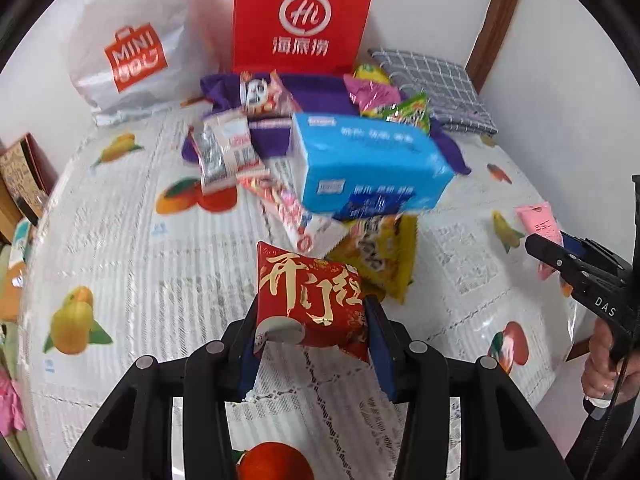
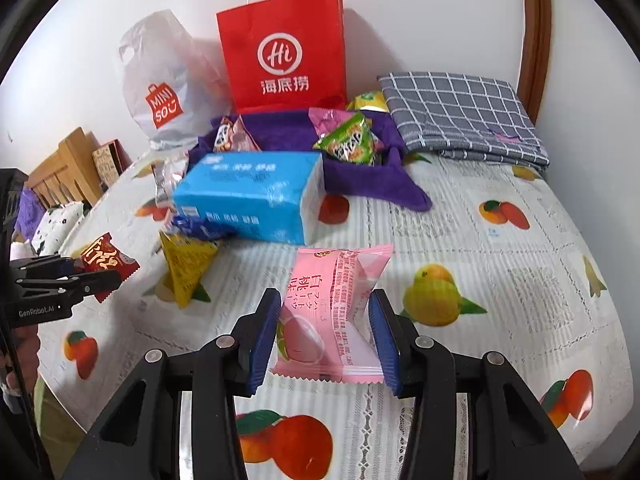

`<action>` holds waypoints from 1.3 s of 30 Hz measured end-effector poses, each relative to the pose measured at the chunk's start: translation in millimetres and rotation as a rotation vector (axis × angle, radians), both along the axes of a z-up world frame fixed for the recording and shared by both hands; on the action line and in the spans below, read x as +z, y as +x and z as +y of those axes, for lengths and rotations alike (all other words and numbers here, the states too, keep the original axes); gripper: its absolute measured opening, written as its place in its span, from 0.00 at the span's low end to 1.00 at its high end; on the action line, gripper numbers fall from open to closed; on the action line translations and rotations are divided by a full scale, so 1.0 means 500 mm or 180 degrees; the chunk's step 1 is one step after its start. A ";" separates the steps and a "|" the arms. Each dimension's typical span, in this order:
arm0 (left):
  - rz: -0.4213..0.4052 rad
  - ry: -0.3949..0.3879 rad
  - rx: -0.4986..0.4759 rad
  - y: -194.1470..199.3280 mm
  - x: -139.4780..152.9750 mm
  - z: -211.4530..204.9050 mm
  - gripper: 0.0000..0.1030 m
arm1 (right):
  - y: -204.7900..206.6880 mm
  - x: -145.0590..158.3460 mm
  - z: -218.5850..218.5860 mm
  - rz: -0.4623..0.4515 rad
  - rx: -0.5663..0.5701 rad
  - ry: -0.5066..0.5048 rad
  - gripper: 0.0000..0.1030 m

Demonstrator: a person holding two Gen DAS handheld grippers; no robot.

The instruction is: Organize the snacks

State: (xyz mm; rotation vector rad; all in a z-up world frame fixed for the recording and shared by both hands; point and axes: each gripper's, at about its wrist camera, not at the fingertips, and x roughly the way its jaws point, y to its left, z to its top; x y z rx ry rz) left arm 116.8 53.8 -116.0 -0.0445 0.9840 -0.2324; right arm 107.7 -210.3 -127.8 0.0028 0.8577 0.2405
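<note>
**Both grippers loaded, snacks lifted off the counter**

Left hand-held gripper (image 1: 312, 320): jaws narrow, pads pressing both sides of a red pack (image 1: 312, 300) with gold characters. The pack sits clear of the counter (image 1: 120, 248), just in front of the blue box (image 1: 372, 168).

Right hand-held gripper (image 2: 326, 336): jaws narrow, clamped on a pink pack (image 2: 332, 312) with a peach print. The pack hangs between the blue pads, also in front of the blue box (image 2: 256, 196) and to its right.

Reference = blue box, mid-counter on the fruit-print cloth.
- Yellow pack (image 2: 186, 268): just in front of the box, at its left corner in the right view; looks touching or nearly so, can't confirm.
- Purple cloth (image 2: 360, 176): directly behind the box, running to its right. Green pack (image 2: 350, 142) and a pink-foil one (image 2: 326, 120) lie on it.
- Silver/white sachets (image 1: 224, 148): just left of the box.
- Red paper bag (image 2: 284, 52): upright behind the box, against the wall.
- White plastic bag (image 2: 164, 84): behind-left of the box, beside the red bag.
- Grey checked cloth (image 2: 460, 120): folded, behind-right of the box, well apart.

Each gripper shows at the edge of the other's view, each with a hand (image 1: 600, 364) on the handle.
</note>
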 end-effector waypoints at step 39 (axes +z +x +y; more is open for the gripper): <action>-0.0366 -0.0278 -0.0132 0.159 0.180 -0.072 0.43 | 0.158 0.170 0.052 -0.0395 0.0100 0.0198 0.44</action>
